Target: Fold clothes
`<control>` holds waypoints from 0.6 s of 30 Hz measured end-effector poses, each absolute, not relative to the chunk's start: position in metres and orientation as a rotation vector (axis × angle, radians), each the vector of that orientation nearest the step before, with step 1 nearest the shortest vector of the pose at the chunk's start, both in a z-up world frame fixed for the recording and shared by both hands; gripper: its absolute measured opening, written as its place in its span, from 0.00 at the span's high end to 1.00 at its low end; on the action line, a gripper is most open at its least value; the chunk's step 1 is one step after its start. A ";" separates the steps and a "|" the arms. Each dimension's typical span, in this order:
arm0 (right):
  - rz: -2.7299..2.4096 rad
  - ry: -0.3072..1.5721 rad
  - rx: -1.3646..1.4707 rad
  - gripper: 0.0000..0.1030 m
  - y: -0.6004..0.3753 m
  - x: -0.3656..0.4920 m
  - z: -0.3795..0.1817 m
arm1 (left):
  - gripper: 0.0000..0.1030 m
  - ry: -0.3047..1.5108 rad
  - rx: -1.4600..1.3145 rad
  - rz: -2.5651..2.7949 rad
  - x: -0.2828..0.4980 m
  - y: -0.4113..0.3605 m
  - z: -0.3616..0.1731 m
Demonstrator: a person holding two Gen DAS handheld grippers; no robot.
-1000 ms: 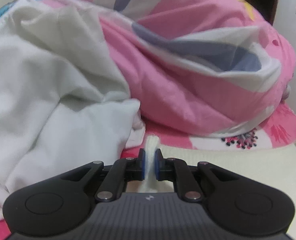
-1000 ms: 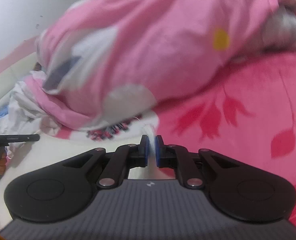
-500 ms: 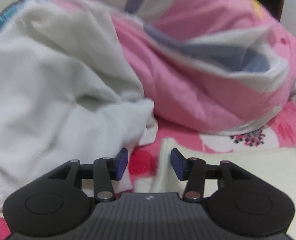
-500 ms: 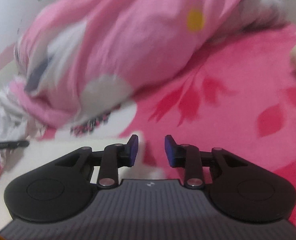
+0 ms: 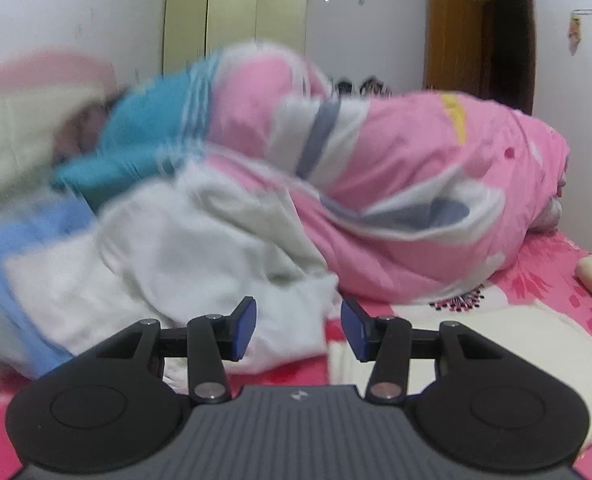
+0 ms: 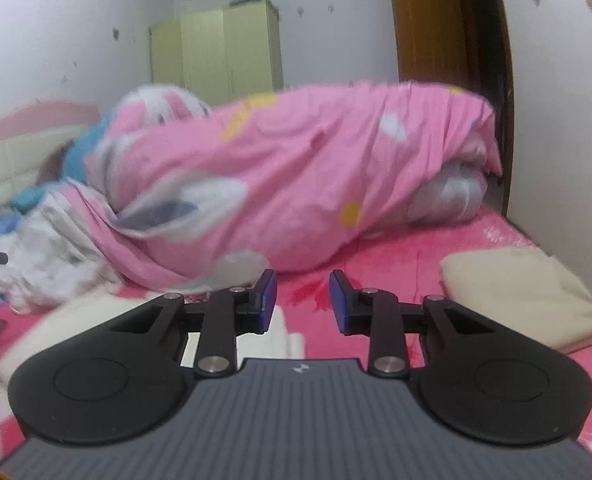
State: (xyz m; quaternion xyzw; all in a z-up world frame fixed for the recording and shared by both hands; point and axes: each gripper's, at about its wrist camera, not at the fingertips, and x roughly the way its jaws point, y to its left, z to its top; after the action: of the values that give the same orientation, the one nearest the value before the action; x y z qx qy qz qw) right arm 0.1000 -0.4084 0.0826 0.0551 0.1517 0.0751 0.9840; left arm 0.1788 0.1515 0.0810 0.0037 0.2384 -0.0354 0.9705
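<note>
Cream cloth: I see the cream garment [image 5: 507, 344] lying flat on the bed, under and just ahead of both tongs; its near corner shows below the left tongs, and its other end [image 6: 288, 336] shows pale beneath the right tongs.
Folded piece: a second cream piece, folded [image 6: 523, 296], sits near the bed's right side, apart from the first.
Left tongs: the left tongs [image 5: 297, 330] stand spread, blue pads apart, nothing between them.
Right tongs: the right tongs [image 6: 301, 302] are likewise spread and hold nothing.
Edges: a heap of white clothes [image 5: 200, 264] crowds my left side, its hem reaching just beside the cream cloth (this part is blurred).
Open room: bare pink floral bedsheet [image 6: 407, 256] lies ahead of the right tongs, between the cream cloth and the folded piece.
Behind: a bulky pink quilt [image 6: 296, 184] spans the bed beyond both tongs, with a teal cloth [image 5: 148, 128] at its far left.
Room: pale green wardrobe [image 6: 216, 56] on the back wall, brown door [image 6: 427, 24] to the right.
</note>
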 end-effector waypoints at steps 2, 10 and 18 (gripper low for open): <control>0.191 0.330 0.150 0.74 -0.403 0.083 0.076 | 0.54 0.493 -0.001 -0.103 0.164 0.147 0.078; 0.236 0.555 0.097 0.85 -0.343 0.095 -0.019 | 0.74 0.674 0.024 -0.271 0.152 0.101 -0.008; 0.133 0.598 -0.049 0.88 -0.340 0.107 -0.075 | 0.77 0.680 0.187 -0.250 0.143 0.081 -0.060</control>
State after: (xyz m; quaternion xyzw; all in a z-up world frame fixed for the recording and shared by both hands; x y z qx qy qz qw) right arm 0.1068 -0.3400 -0.0745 -0.0242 0.2943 0.0653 0.9532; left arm 0.1430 0.0807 -0.0595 0.0914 0.3322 -0.1221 0.9308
